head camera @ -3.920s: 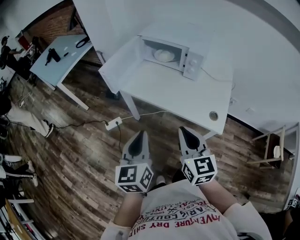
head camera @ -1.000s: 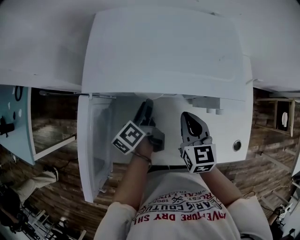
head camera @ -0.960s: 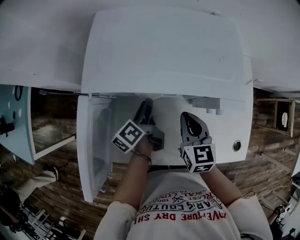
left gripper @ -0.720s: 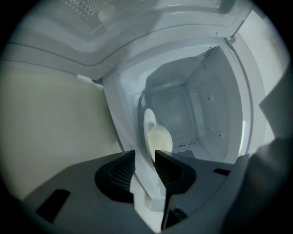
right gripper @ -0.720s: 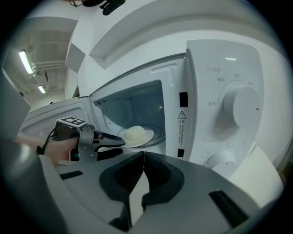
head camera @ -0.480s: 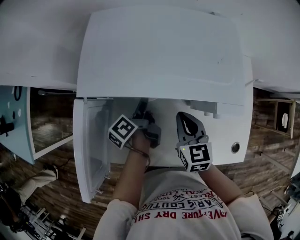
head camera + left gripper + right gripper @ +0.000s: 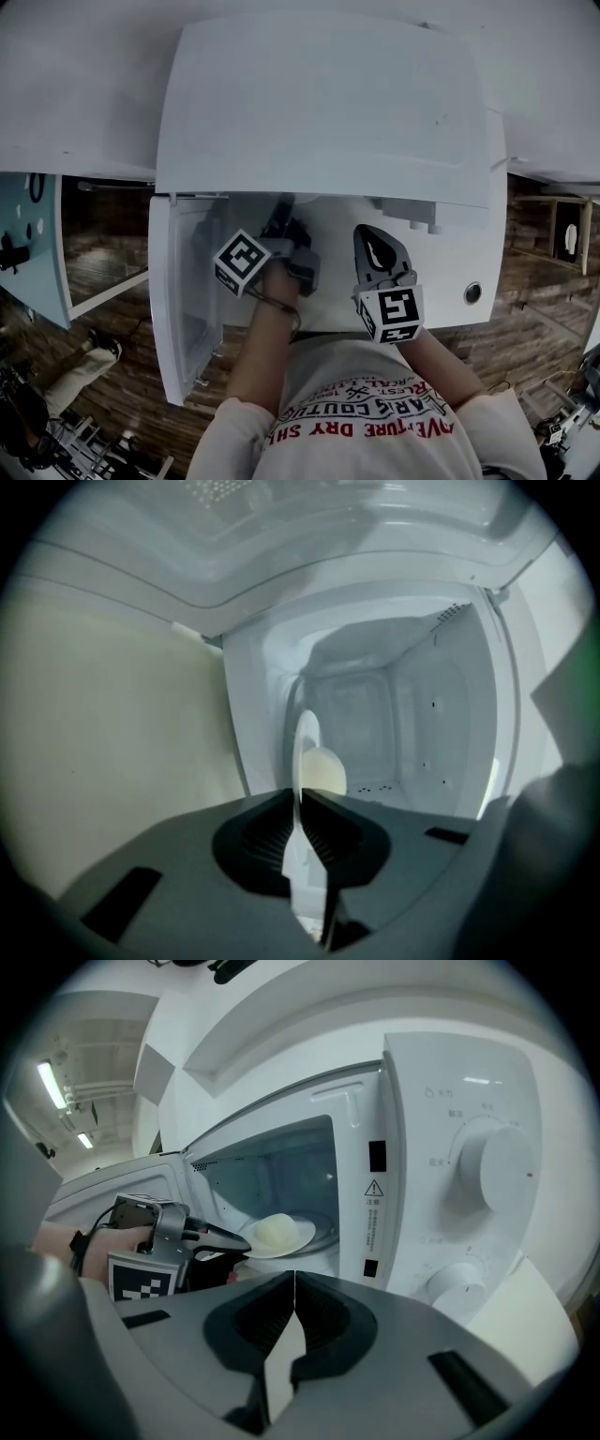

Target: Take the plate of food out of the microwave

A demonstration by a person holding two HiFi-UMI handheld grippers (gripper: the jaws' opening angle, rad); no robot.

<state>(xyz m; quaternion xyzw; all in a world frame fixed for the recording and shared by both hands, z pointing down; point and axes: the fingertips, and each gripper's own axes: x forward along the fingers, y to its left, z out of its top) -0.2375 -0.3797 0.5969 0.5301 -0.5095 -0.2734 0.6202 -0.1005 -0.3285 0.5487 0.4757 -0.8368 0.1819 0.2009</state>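
Note:
The white microwave (image 7: 328, 103) stands on a white table, its door (image 7: 183, 291) swung open to the left. Inside, a white plate (image 7: 292, 1238) carries a pale mound of food (image 7: 275, 1230). My left gripper (image 7: 281, 217) reaches into the cavity; its jaws are closing, with the plate's near rim between them. In the left gripper view the plate (image 7: 306, 747) stands edge-on in the left gripper (image 7: 298, 799), and the food (image 7: 325, 772) lies just beyond. My right gripper (image 7: 377, 234) hovers shut in front of the control panel, holding nothing.
The microwave's dials (image 7: 492, 1171) are at the right of the cavity. The table (image 7: 450, 272) has a round cable hole (image 7: 472, 293). A light blue table (image 7: 28, 244) stands to the left over wooden floor, and a small wooden stand (image 7: 562, 234) sits far right.
I walked up to the microwave. Over the last second my left gripper pushed deeper into the cavity and its jaws came together on the plate's rim. The right gripper stayed put.

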